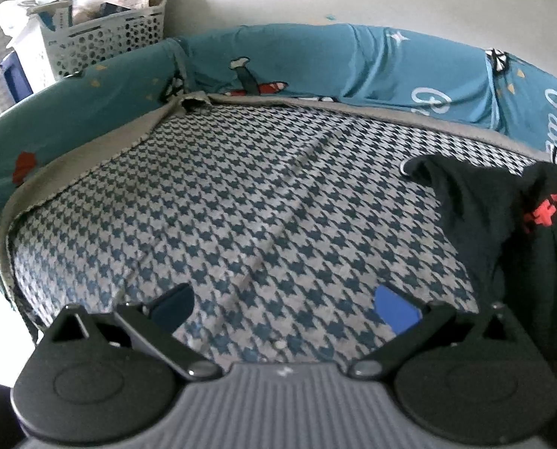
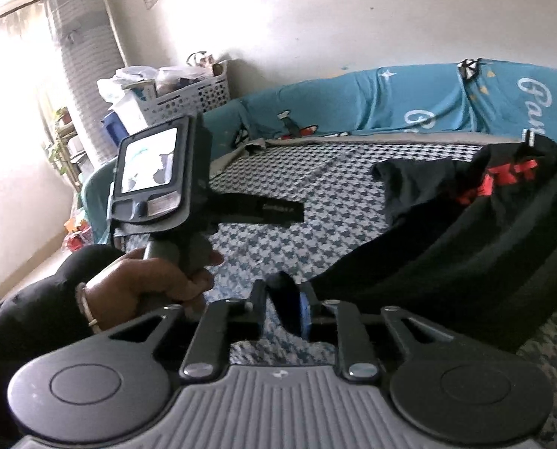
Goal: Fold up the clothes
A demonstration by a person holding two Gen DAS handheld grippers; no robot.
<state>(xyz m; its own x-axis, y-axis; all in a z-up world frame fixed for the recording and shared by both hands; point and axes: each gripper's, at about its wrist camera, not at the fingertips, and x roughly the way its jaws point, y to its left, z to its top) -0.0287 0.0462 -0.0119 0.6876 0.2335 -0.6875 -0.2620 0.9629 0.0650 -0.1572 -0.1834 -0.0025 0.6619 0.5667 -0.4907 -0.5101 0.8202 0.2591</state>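
Observation:
A black garment with red print [image 1: 502,224] lies crumpled at the right side of a blue-and-white houndstooth bed sheet [image 1: 241,194]. My left gripper [image 1: 282,303] hovers open over the bare sheet, left of the garment, with nothing between its blue pads. In the right wrist view the black garment [image 2: 465,232] stretches from the right down to my right gripper [image 2: 282,307]. Its jaws stand a little apart, with a fold of the black cloth hanging between them, and the pads do not visibly press on it. A person's hand [image 2: 147,284] holds the left gripper [image 2: 293,211] above the sheet [image 2: 315,187].
A teal cartoon-print cushion [image 1: 315,63] runs along the bed's far and left sides against a white wall. A white perforated basket [image 1: 102,33] full of bags and boxes stands behind the far left corner. A tall white ribbed roll [image 2: 83,56] stands by the bright window.

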